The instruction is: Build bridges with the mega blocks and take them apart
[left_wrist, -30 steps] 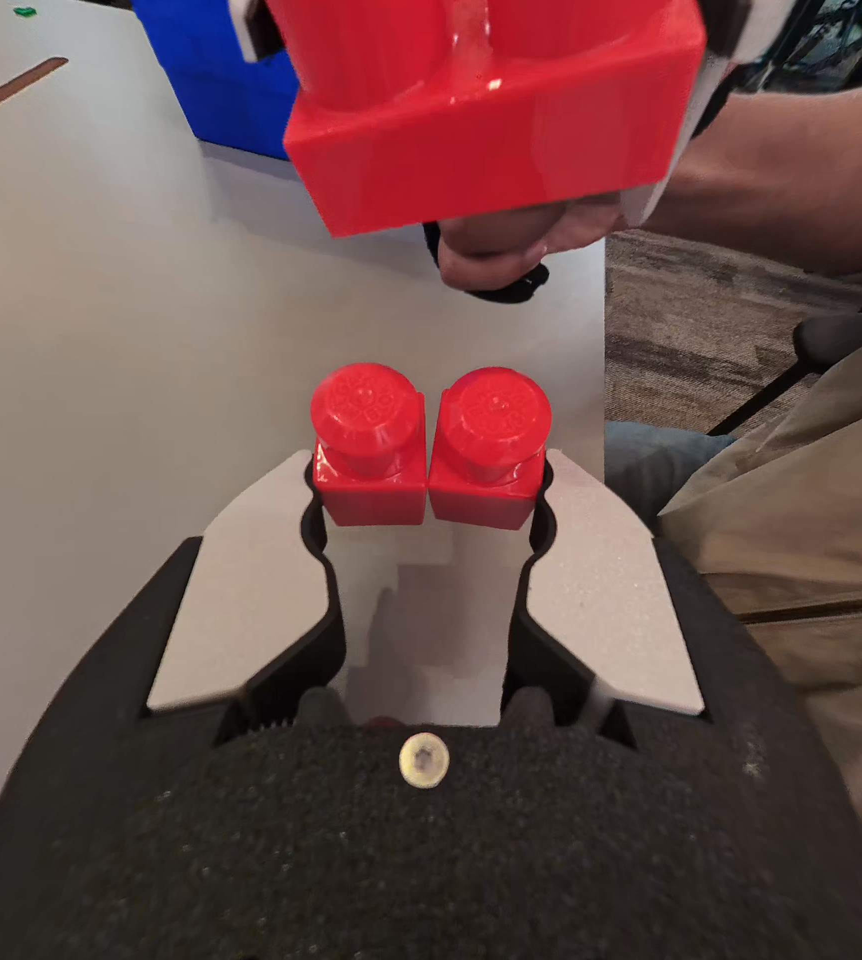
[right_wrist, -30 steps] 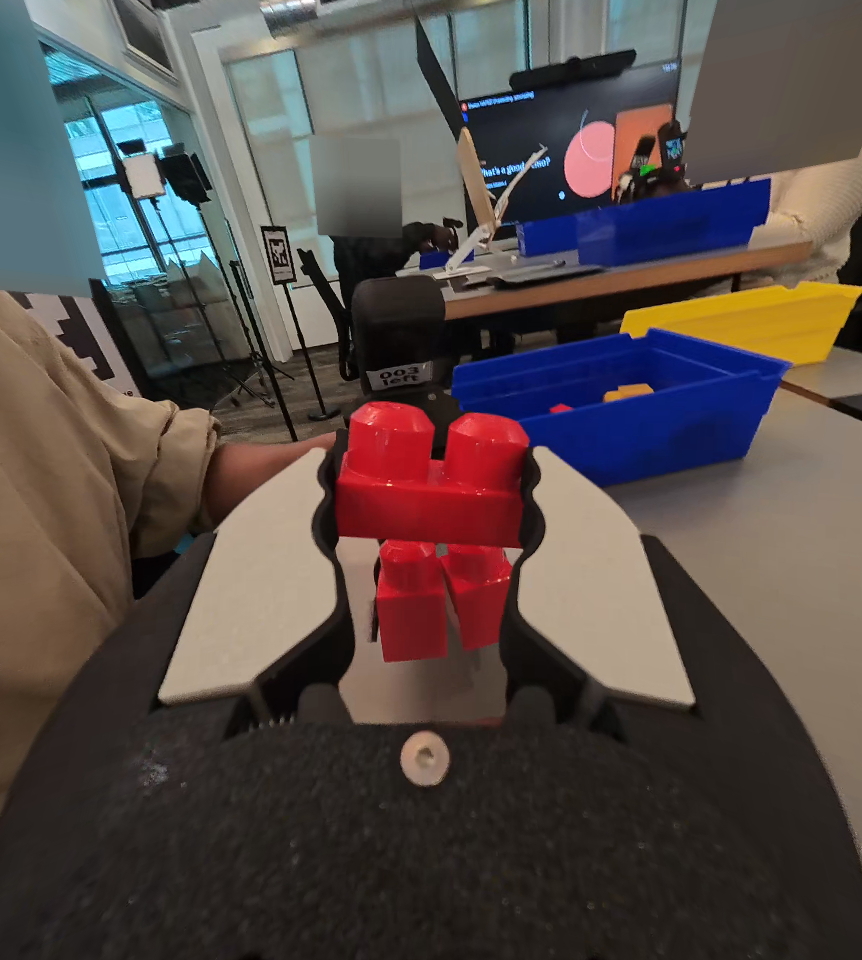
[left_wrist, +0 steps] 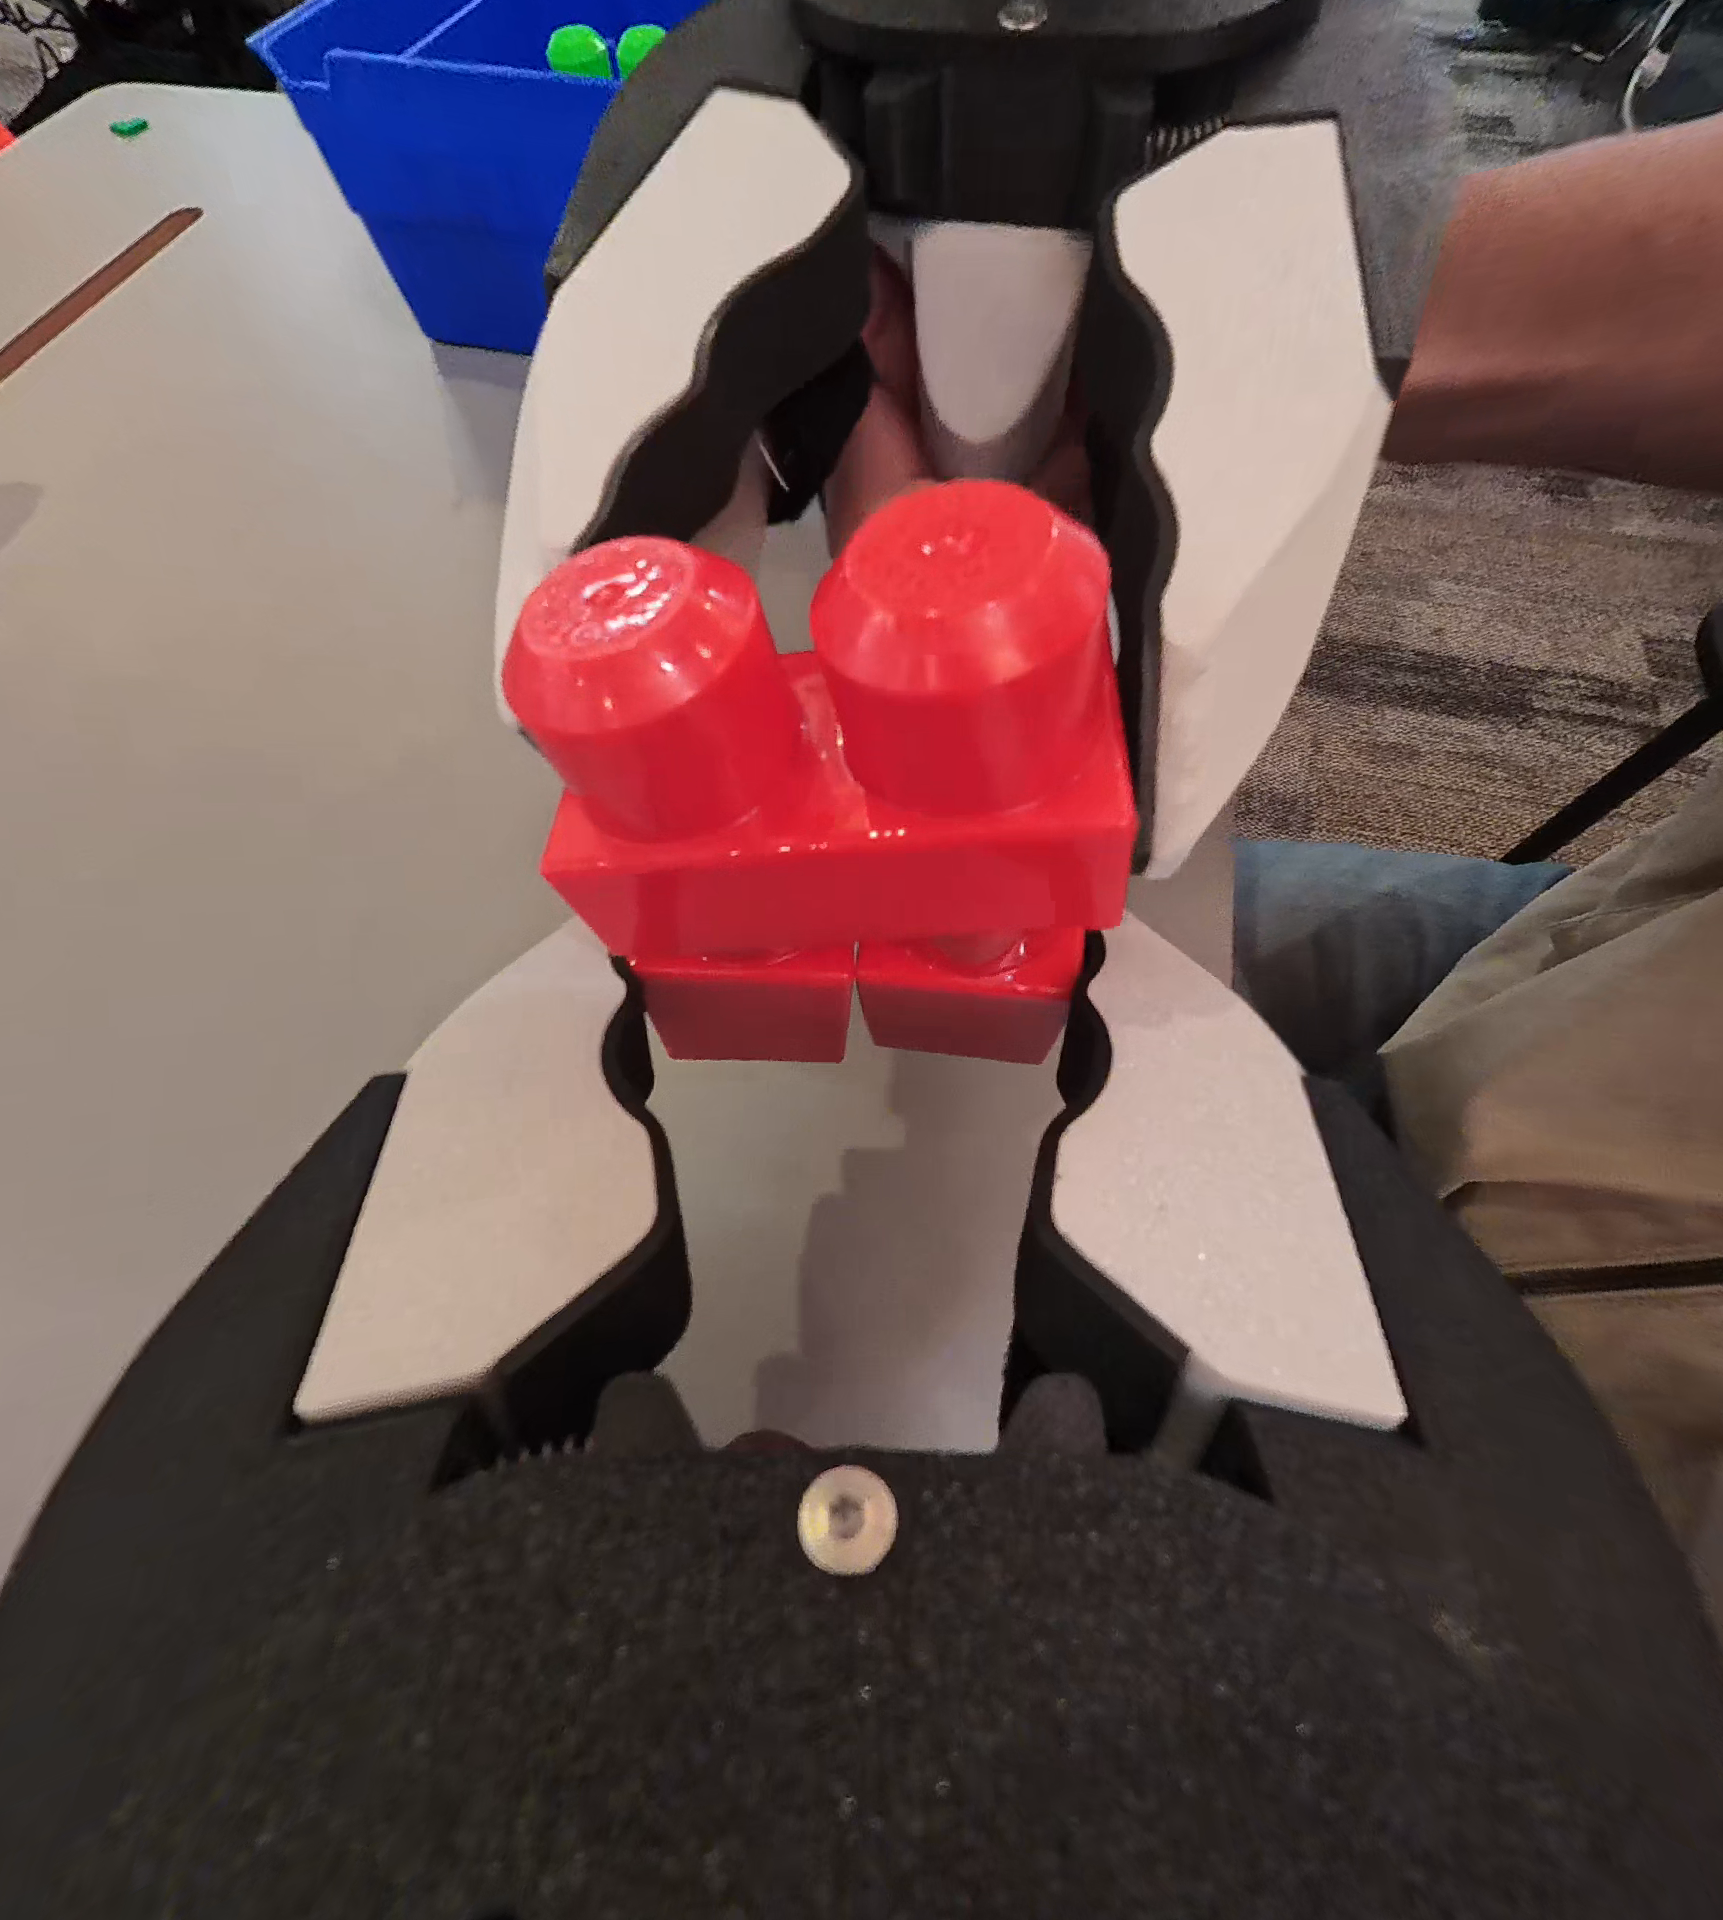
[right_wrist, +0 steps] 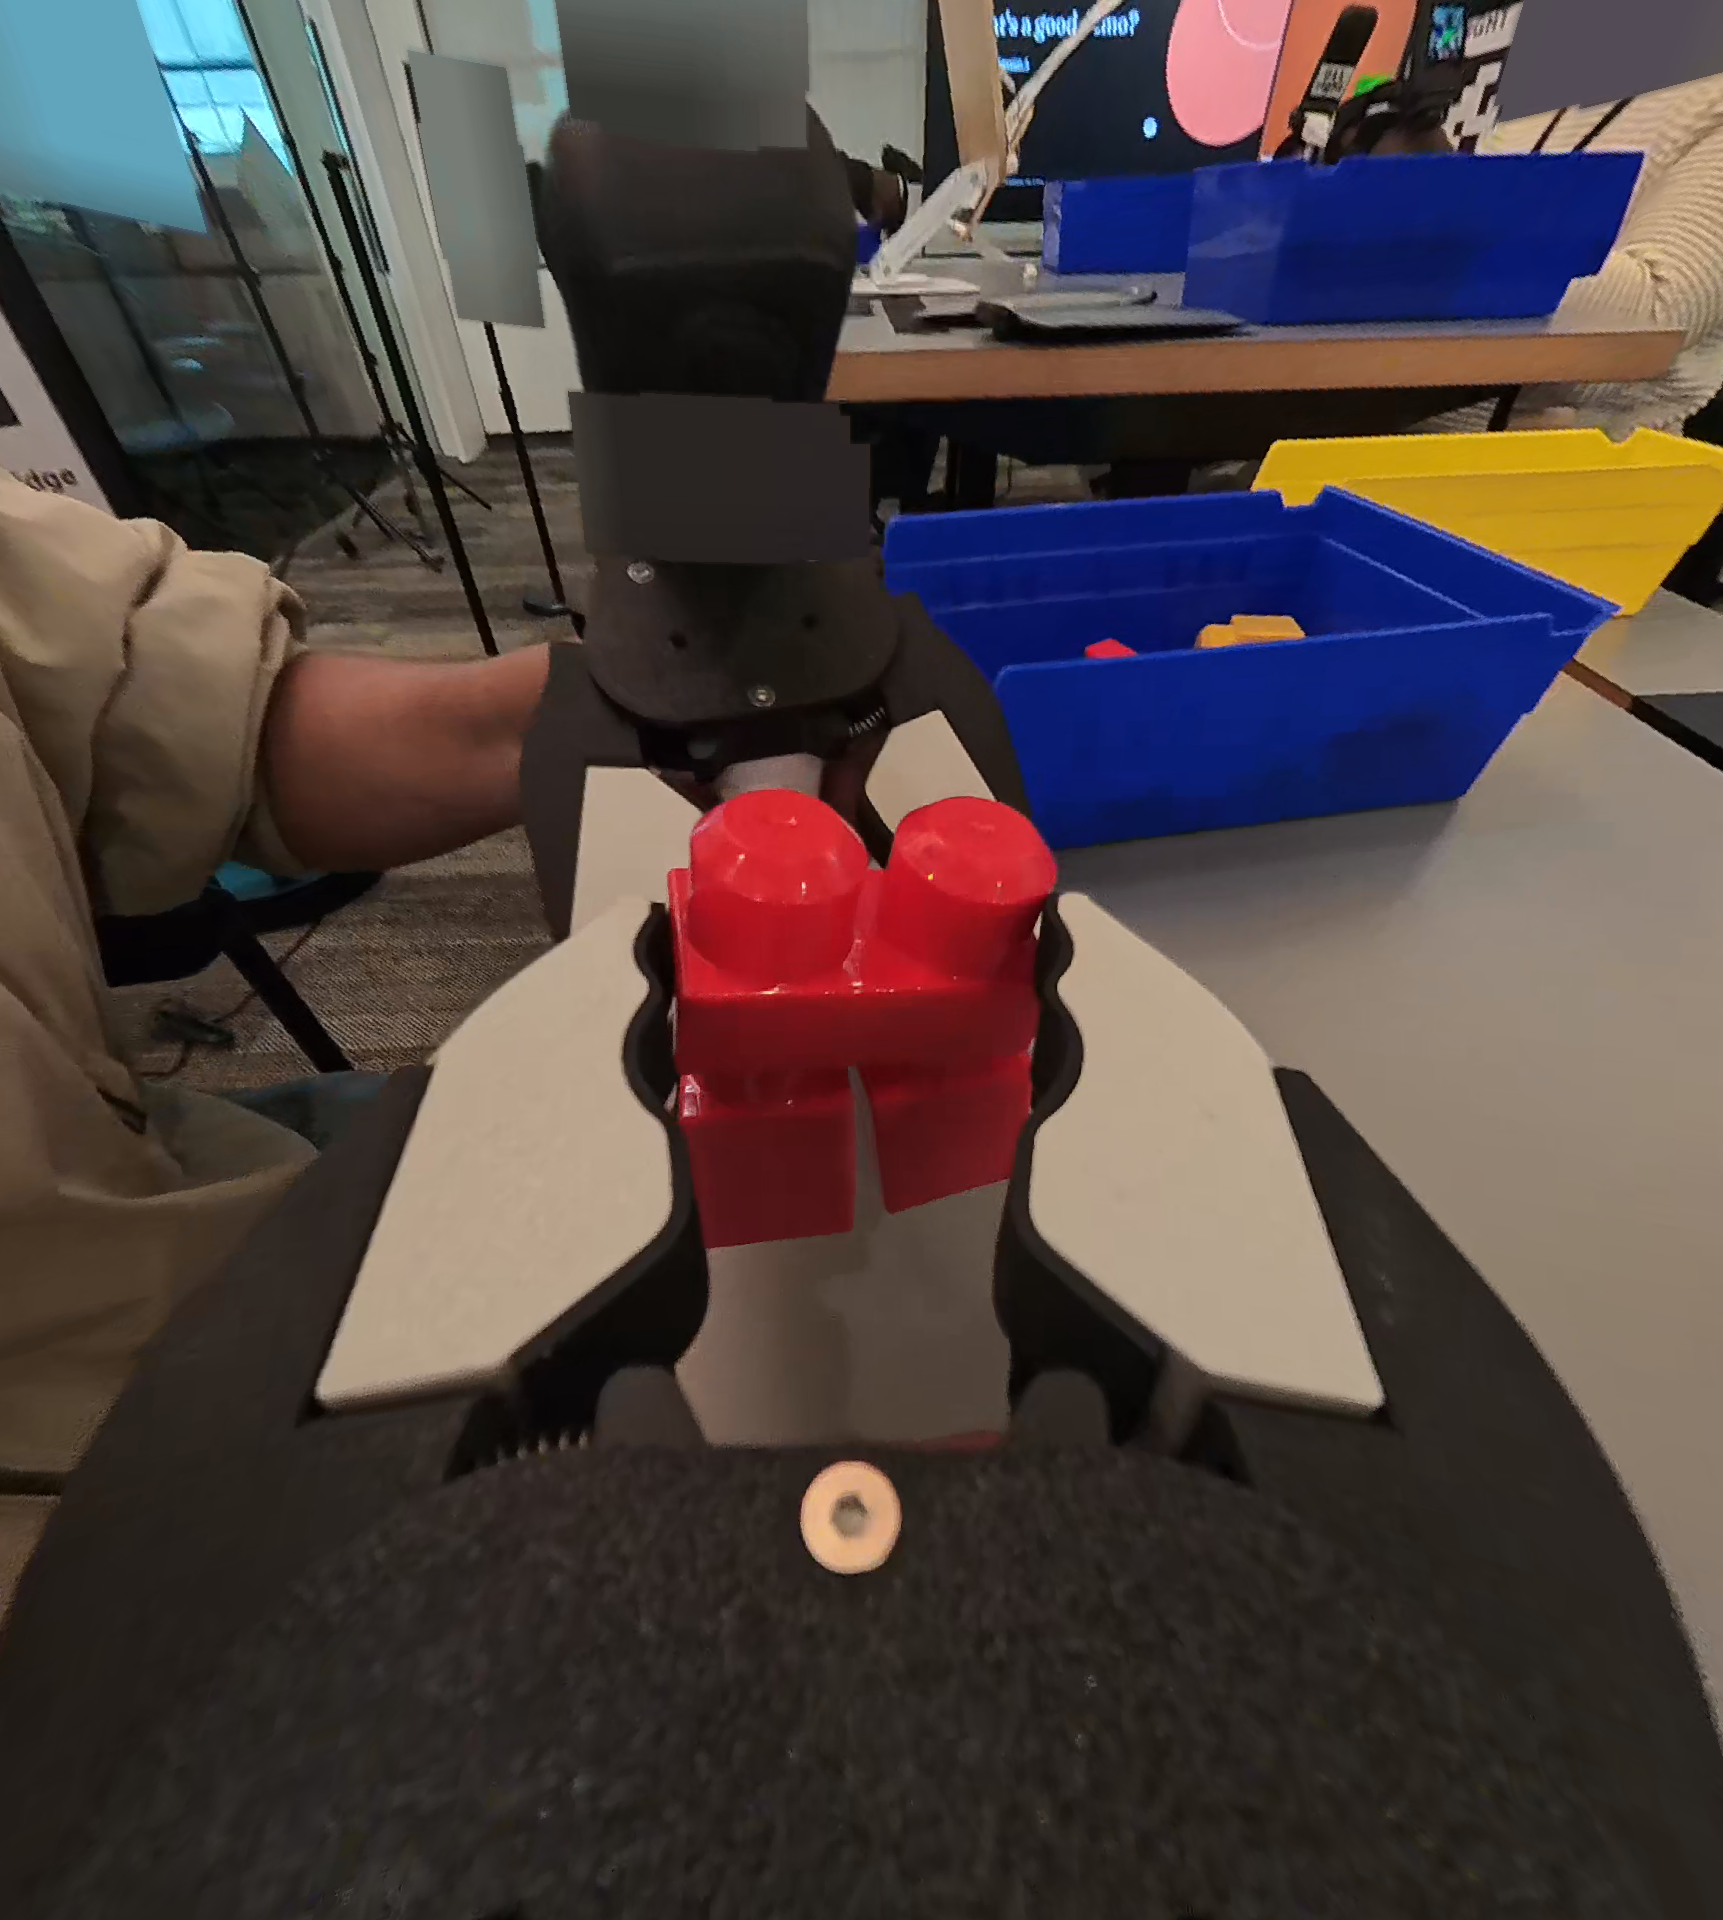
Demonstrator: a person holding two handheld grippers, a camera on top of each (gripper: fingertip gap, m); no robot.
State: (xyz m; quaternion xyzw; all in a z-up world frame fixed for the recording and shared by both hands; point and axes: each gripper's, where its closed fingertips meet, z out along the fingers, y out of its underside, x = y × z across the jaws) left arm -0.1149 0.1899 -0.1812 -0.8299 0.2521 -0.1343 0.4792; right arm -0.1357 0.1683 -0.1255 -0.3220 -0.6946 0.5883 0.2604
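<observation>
Change: we see the two-stud red block (left_wrist: 836,821), apart a second ago, now seated on the two small red blocks (left_wrist: 846,997).
Left gripper (left_wrist: 852,997): jaws clamp both small blocks.
Right gripper (right_wrist: 852,997): jaws clamp the two-stud block, above the table (right_wrist: 1511,1039).
Beyond: blue bin (right_wrist: 1252,717).

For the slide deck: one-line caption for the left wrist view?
Left gripper clamps two small red blocks while right gripper seats wide red block on top.
</observation>
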